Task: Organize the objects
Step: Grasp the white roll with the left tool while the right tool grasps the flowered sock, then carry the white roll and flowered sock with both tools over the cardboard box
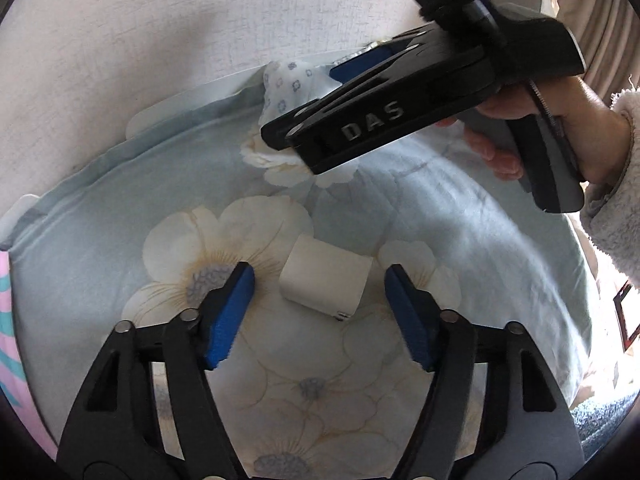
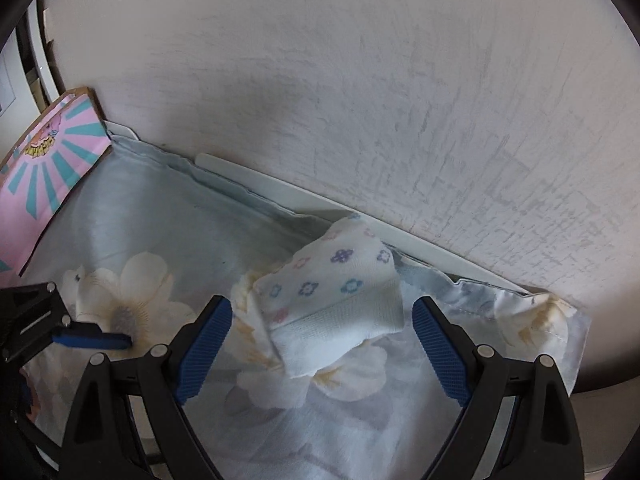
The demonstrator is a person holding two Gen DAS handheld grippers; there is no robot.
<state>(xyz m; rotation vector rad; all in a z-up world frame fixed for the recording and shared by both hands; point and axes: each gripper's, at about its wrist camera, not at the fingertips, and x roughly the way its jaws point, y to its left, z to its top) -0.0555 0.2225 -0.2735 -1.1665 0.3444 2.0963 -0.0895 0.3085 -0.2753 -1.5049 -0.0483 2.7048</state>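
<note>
One white charger block [image 1: 325, 280] lies on the pale blue floral cloth [image 1: 460, 240], its two metal prongs at the near lower corner. The left gripper [image 1: 320, 300] straddles it, jaws apart, one blue pad on each side; a gap of cloth shows between each pad and the block, so nothing is gripped.

One folded white sock [image 2: 332, 304], printed with small coloured flowers and finished with a ribbed cuff, lies on the same cloth near the wall [image 2: 360, 100], resting partly on a frilled cream piece of fabric [image 2: 244, 292]. The right gripper [image 2: 320, 344] stands over it, jaws wide, pads clear of the sock on both sides; nothing is held. In the left wrist view, that gripper's black body hides most of the sock, and one hand [image 1: 540, 120] in a fleecy sleeve [image 1: 616, 200] holds its handle.

One pink and teal printed cardboard box [image 2: 52, 160] stands at the cloth's far left edge against the wall. One blue fingertip of the left gripper shows at the left edge of the right wrist view.

Count: two grippers, one charger block, one sock, one box.
</note>
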